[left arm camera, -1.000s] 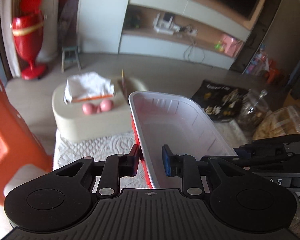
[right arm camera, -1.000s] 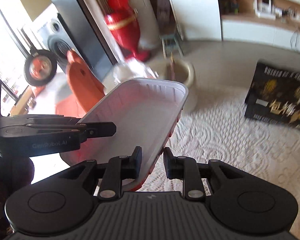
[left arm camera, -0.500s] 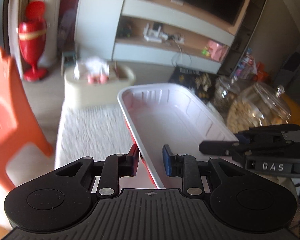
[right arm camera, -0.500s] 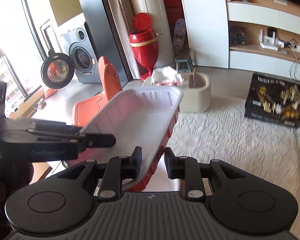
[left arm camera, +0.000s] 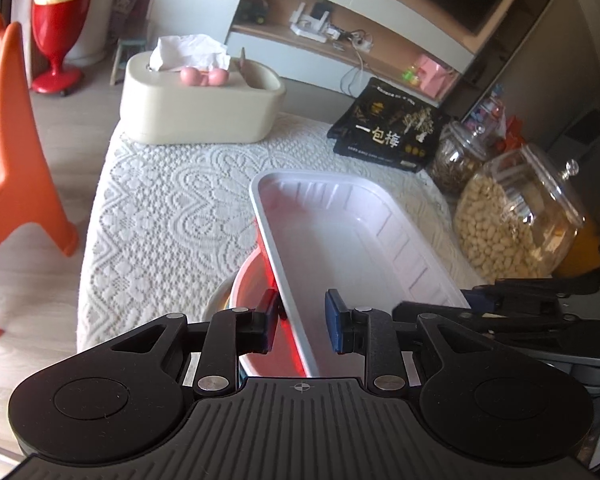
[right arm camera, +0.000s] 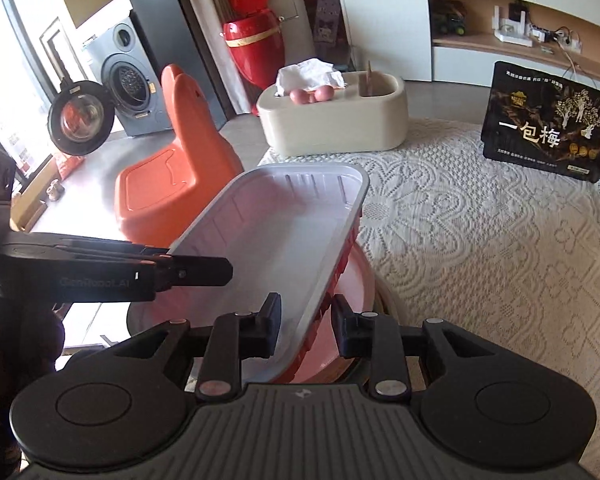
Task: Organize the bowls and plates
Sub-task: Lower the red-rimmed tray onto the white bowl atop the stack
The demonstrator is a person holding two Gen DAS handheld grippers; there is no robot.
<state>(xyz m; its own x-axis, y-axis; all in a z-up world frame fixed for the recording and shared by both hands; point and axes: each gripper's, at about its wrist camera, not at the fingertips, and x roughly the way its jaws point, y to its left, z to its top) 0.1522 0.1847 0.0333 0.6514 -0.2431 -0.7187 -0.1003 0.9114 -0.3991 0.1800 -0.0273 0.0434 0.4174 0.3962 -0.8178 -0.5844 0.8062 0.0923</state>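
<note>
A rectangular plastic tray [left arm camera: 340,240], white inside and red outside, is held between both grippers above the lace-covered table. My left gripper [left arm camera: 302,322] straddles the tray's left rim, its jaws a little apart from the wall. My right gripper [right arm camera: 306,330] straddles the tray's right rim [right arm camera: 324,276], also with a gap. Under the tray sits a pink bowl [left arm camera: 246,280] inside a white dish [left arm camera: 218,300]; the pink bowl also shows in the right wrist view [right arm camera: 352,284]. Each gripper shows in the other's view.
A cream tissue box [left arm camera: 200,104] stands at the table's far end. A black snack packet [left arm camera: 384,128] and two glass jars [left arm camera: 516,220] stand on the right. An orange plastic chair [left arm camera: 12,140] stands left of the table.
Both grippers have carried the tray down and toward the near table edge, over the pink bowl. The jaws of both grippers have widened around the tray's rims.
</note>
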